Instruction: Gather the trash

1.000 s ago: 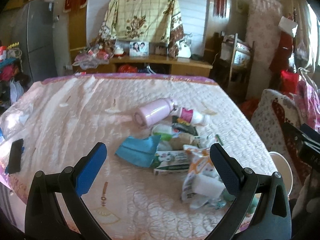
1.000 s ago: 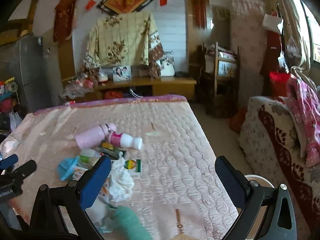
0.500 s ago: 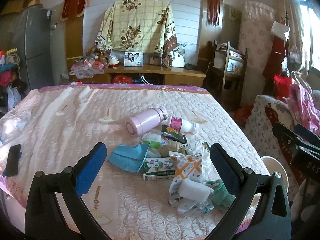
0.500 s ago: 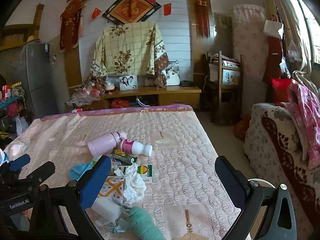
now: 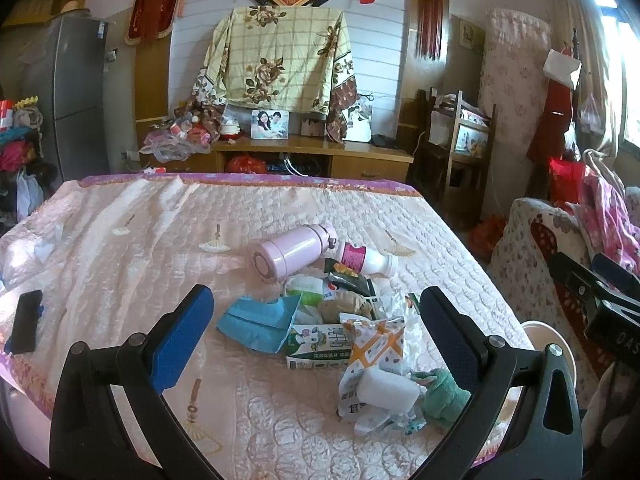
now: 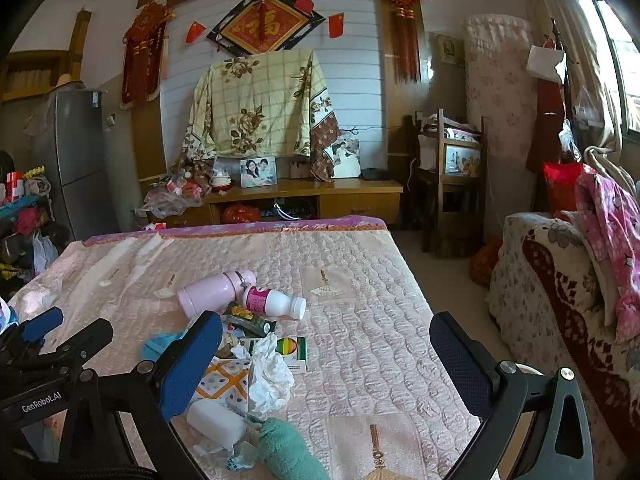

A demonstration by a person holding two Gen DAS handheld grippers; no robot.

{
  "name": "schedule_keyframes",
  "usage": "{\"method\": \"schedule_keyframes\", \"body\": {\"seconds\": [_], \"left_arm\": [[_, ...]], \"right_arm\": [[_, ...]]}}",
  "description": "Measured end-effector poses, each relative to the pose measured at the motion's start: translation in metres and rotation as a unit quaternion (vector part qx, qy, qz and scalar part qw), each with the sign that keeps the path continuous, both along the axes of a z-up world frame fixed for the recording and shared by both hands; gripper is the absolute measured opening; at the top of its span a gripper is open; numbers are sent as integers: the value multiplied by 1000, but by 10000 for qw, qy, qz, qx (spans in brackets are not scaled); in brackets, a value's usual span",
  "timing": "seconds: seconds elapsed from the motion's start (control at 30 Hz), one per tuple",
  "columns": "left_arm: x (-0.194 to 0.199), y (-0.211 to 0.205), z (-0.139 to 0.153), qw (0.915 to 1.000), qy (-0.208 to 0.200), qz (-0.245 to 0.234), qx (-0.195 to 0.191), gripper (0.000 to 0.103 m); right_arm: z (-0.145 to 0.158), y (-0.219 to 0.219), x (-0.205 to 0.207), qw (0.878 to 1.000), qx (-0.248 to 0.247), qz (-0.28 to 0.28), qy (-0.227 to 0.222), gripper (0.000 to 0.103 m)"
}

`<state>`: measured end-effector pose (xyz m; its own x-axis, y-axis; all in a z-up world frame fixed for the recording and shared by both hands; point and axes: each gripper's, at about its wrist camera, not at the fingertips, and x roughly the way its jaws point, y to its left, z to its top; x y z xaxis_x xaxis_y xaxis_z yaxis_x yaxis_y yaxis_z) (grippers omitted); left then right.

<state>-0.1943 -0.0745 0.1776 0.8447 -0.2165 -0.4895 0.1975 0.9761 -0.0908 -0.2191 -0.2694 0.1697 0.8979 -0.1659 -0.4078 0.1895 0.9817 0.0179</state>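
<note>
A pile of trash lies on the pink quilted bed [image 5: 120, 240]: a blue wrapper [image 5: 256, 320], a green and white carton [image 5: 320, 346], an orange-patterned packet [image 5: 374, 344], a white foam block [image 5: 386, 390], a green cloth [image 5: 442, 390] and crumpled white tissue [image 6: 270, 376]. A pink flask [image 5: 290, 252] and a white bottle with a pink label [image 5: 366, 260] lie behind the pile. My left gripper [image 5: 316, 340] is open and empty, above the pile's near side. My right gripper [image 6: 326, 364] is open and empty, over the bed right of the pile.
A black phone [image 5: 26, 320] lies at the bed's left edge. A white bin [image 5: 550, 344] stands on the floor by the bed's right side, next to a floral sofa [image 6: 560, 288]. A wooden cabinet [image 6: 304, 198] stands beyond the bed's far end.
Both grippers have pulled back and up from the pile, so more of the bed and wall shows. Both stay open. Nothing on the bed has moved.
</note>
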Motion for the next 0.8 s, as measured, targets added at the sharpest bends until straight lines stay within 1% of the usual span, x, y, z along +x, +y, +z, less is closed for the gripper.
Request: {"method": "schedule_keyframes", "body": {"seconds": [0.8], "left_arm": [[5, 0, 9, 10000, -34, 10, -30, 102]], "right_arm": [[2, -4, 0, 10000, -1, -9, 14, 103]]}}
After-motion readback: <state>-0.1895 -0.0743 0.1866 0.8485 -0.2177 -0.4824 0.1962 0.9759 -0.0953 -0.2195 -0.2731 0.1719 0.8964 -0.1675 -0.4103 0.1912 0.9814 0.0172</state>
